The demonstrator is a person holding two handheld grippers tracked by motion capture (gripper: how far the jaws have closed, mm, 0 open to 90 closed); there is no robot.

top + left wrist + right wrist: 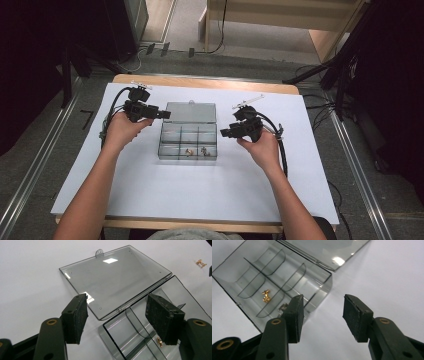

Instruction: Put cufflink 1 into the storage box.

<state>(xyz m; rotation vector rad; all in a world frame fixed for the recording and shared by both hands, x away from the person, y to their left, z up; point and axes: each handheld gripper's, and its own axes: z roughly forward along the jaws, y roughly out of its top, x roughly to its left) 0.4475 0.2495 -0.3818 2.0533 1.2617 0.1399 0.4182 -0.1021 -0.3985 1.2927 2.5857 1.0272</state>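
Currently a clear, smoky plastic organiser box (188, 141) sits open at the middle of a white table (150, 195), its lid (190, 112) laid flat on the table behind it, joined along the hinge. This box serves as the landmark. Dividers split it into small compartments. Two tiny metal pieces rest in the row nearest the person: a gold-coloured piece (189, 152) in the middle compartment and a silvery piece (204, 150) in the compartment to its right. All other compartments look empty. One more small gold piece (201, 263) lies loose on the table beyond the box.

At the box's left rear corner hovers the left gripper (165, 114), jaws spread wide, nothing between them. Just right of the box hangs the right gripper (223, 133), jaws also apart and empty.

Judging by this, the sorting of small pieces into compartments is midway. Next, the right gripper likely needs to reach the loose piece and pinch it delicately, since it is tiny and lies flat.
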